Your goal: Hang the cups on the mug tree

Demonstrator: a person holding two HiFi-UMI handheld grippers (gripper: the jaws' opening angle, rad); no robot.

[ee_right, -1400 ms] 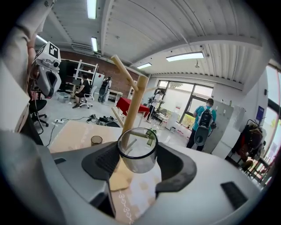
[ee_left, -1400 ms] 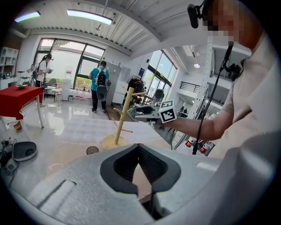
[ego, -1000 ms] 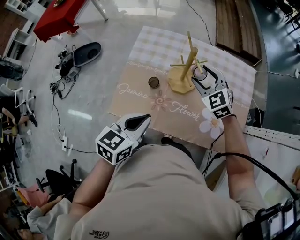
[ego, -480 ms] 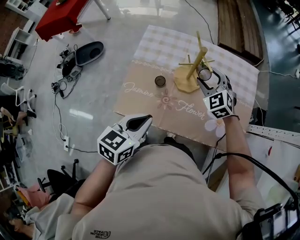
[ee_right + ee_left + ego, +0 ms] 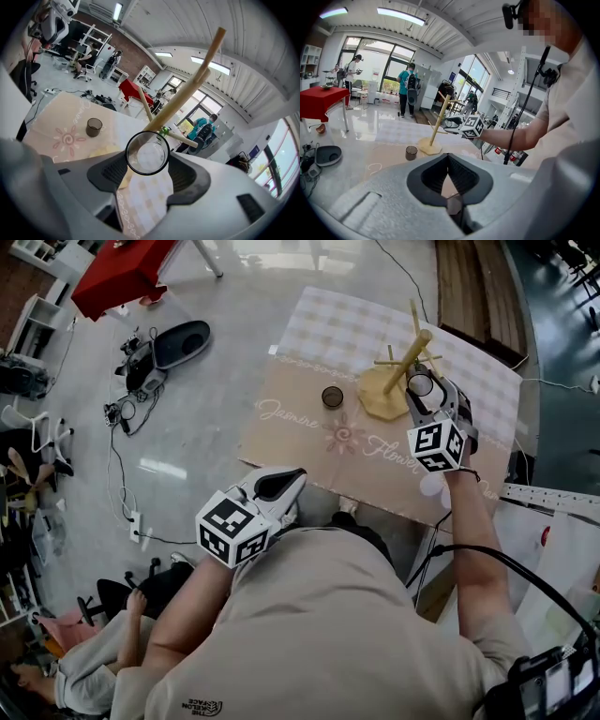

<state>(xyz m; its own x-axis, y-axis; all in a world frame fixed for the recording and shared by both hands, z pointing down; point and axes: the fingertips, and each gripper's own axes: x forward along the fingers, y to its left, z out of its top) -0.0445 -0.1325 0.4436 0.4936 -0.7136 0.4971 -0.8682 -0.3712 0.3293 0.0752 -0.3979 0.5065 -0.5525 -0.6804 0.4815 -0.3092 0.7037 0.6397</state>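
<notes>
Now | step: carrying cup to tree | right gripper [image 5: 422, 390] clamped on clear glass cup [image 5: 147, 152], 4 o'clock of mug tree [image 5: 406, 364] | left gripper [image 5: 277, 485] jaws together, empty | next, likely: hook cup onto a peg

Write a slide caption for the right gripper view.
Right gripper grips a clear glass cup close to the mug tree.

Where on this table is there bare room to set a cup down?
Bare cloth: the checkered stretch left of the mug tree, beyond the dark cup, and the lettered strip toward the near edge. Crowded: the tree's base, where the right gripper holds the clear cup.
</notes>
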